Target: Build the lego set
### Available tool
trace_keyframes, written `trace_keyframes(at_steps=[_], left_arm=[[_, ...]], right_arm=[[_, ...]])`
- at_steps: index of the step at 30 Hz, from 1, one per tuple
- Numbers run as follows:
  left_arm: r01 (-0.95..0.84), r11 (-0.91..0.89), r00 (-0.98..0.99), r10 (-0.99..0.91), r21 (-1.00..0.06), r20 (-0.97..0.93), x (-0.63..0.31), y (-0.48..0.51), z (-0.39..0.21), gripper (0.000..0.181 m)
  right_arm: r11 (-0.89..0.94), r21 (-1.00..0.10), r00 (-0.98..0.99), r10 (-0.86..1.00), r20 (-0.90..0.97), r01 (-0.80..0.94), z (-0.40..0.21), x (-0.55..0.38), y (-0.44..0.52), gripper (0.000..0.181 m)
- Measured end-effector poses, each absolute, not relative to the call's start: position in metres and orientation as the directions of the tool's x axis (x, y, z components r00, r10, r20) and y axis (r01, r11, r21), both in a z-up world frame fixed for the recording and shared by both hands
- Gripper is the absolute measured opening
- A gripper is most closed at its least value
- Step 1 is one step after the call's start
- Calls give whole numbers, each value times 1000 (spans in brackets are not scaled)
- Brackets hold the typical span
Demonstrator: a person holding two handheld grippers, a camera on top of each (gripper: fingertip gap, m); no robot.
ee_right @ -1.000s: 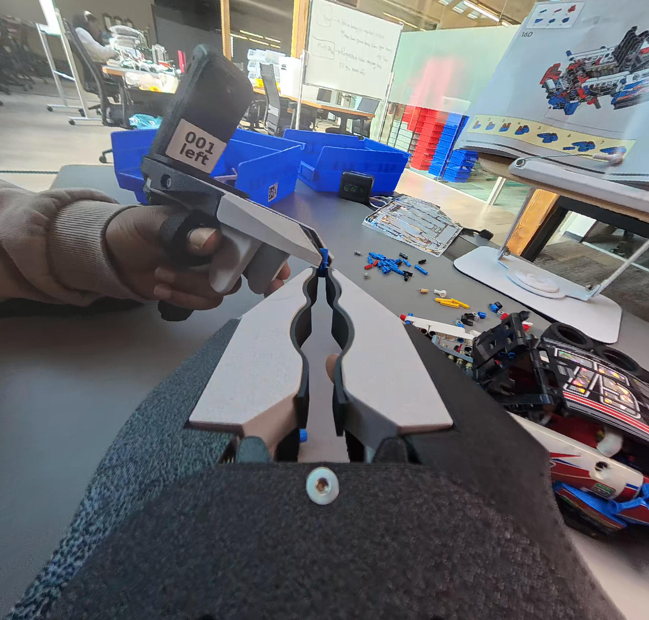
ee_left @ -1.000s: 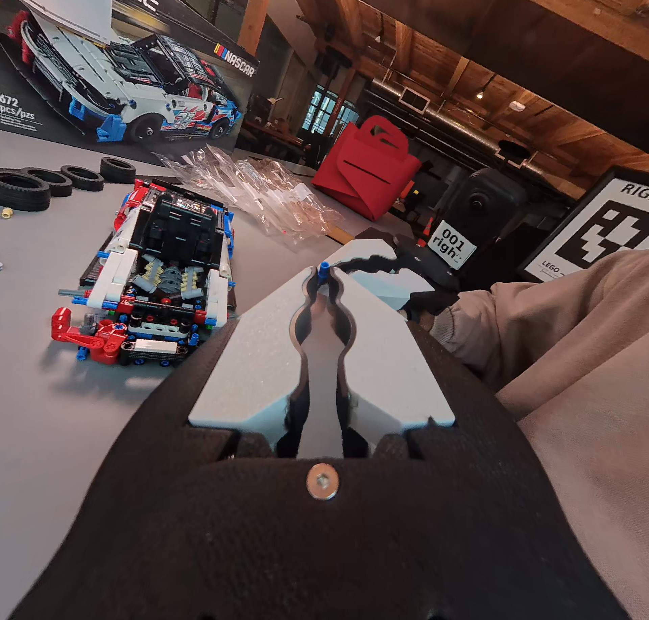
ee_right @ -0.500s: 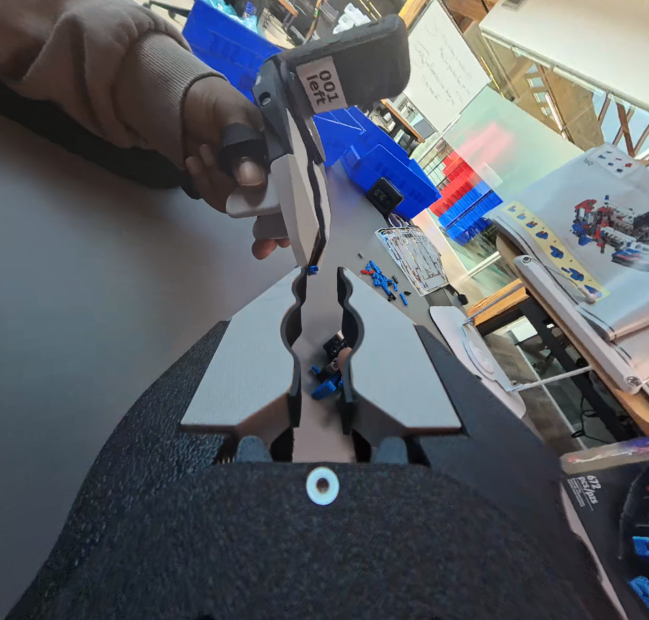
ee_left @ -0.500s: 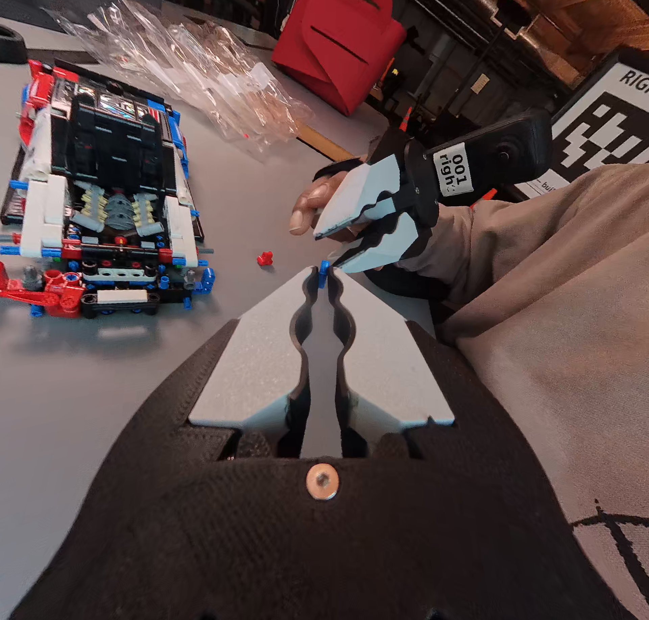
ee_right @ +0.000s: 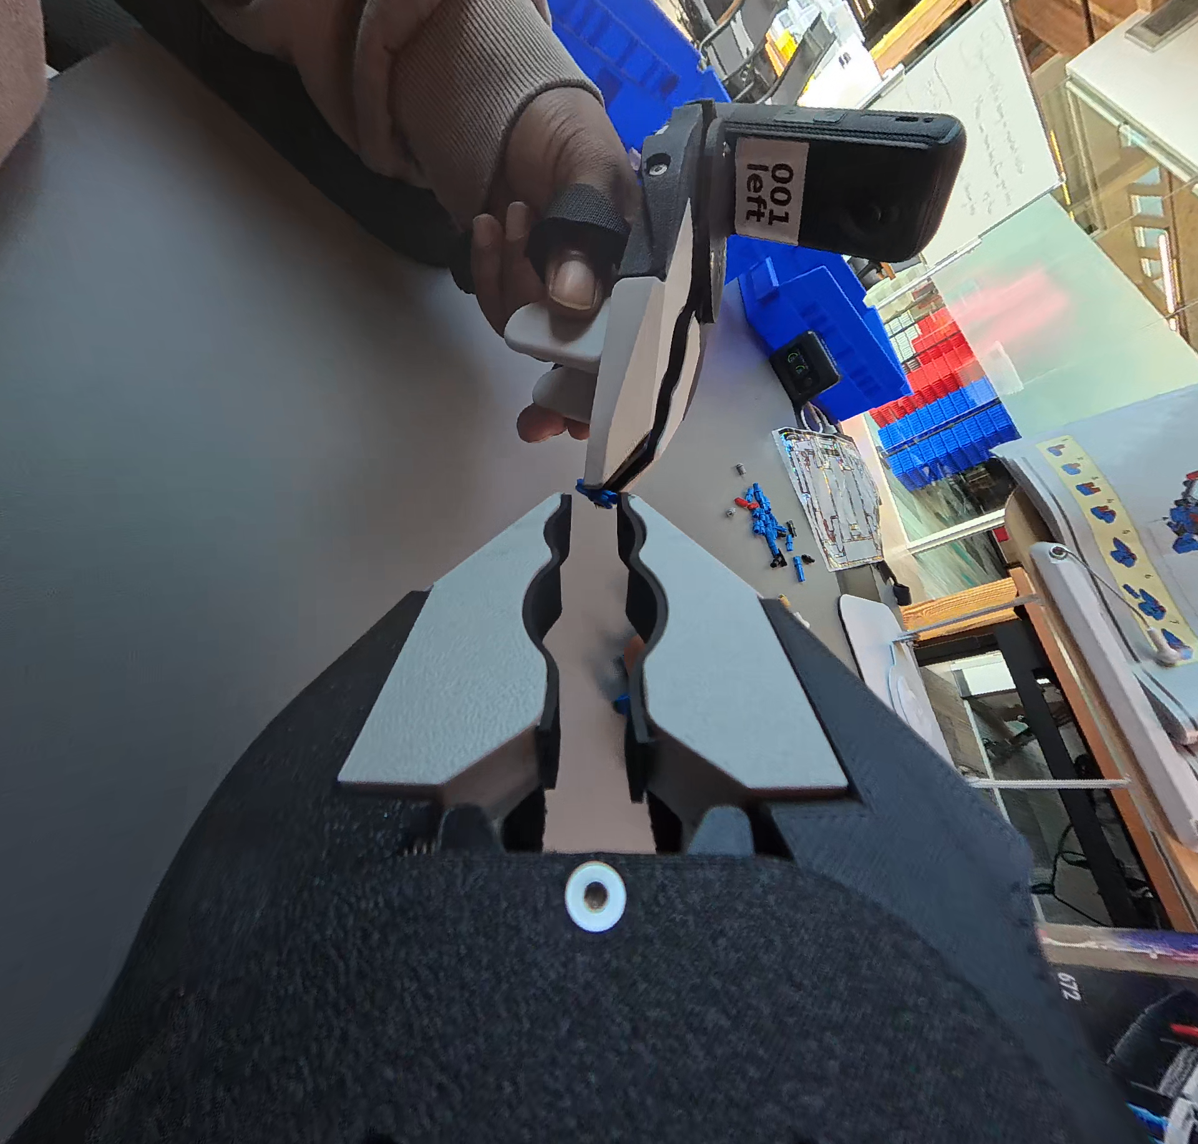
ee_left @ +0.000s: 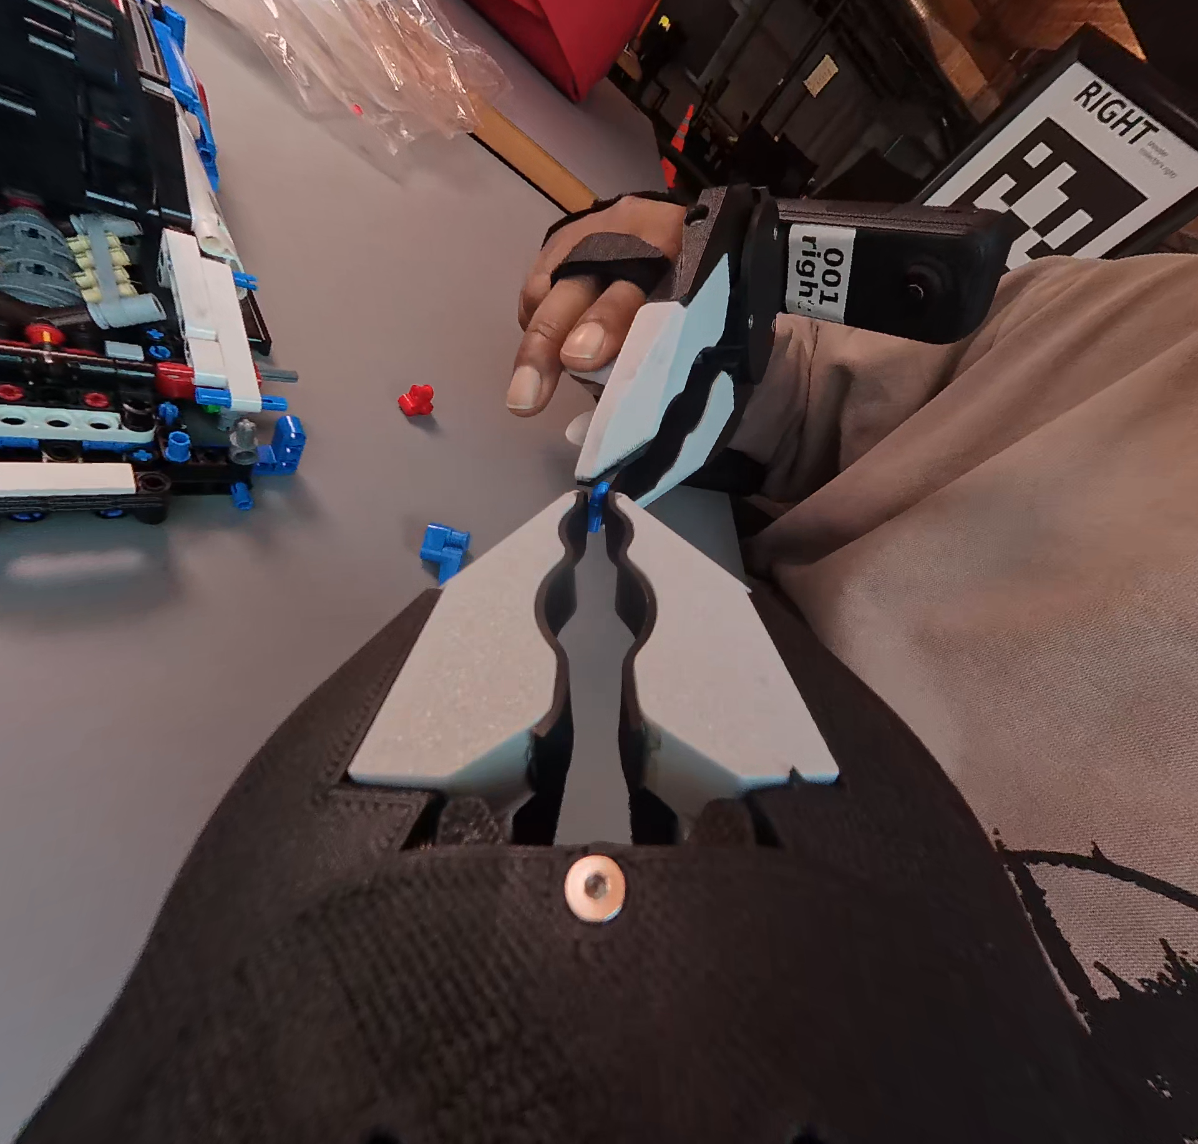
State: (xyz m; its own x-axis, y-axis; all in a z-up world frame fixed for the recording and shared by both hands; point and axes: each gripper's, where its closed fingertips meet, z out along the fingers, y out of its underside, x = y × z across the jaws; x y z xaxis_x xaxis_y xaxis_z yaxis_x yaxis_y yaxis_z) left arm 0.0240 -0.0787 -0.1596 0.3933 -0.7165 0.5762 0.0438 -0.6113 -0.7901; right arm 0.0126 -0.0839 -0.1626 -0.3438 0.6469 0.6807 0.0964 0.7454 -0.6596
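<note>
My left gripper (ee_left: 595,504) is shut on a small blue pin (ee_left: 595,508), held above the grey table (ee_left: 194,659). My right gripper (ee_right: 593,504) is slightly open and empty, its tips just below the pin (ee_right: 596,495). In the left wrist view the right gripper (ee_left: 609,484) comes in from the upper right, tip to tip with the left one. In the right wrist view the left gripper (ee_right: 603,485) points down from above. The part-built lego car (ee_left: 97,309) lies at the left.
A red piece (ee_left: 415,399) and a blue piece (ee_left: 444,545) lie loose between the car and the grippers. Clear plastic bags (ee_left: 363,43) and a red bag (ee_left: 570,4) lie behind. Loose blue pieces (ee_right: 768,523), a sticker sheet (ee_right: 830,497), blue bins (ee_right: 817,328) and the instruction book (ee_right: 1128,562) are at the right. The tips of both grippers are at nearly the same place. Both grippers' tips are roughly 15 cm from the part-built lego car (ee_left: 97,309).
A second ago both grippers pinched the pin. The right one let go and opened. Both tilted down toward the table, and the right tips are back at the pin.
</note>
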Motion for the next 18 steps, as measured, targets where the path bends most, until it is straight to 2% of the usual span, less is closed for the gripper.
trace_keyframes(at_steps=[6,13,18], left_arm=[[55,-627,389,-704,-777,594,24,-78,-162,3],[187,-583,343,-715,-791,609,13,-72,-140,4],[240,-566,299,-730,-789,615,16,-73,-130,6]], right_arm=[[748,-656,-334,646,686,100,-163,11,-82,5],[551,-834,-252,813,525,38,-137,12,-70,5],[511,-860,-217,841,496,14,-128,11,-67,5]])
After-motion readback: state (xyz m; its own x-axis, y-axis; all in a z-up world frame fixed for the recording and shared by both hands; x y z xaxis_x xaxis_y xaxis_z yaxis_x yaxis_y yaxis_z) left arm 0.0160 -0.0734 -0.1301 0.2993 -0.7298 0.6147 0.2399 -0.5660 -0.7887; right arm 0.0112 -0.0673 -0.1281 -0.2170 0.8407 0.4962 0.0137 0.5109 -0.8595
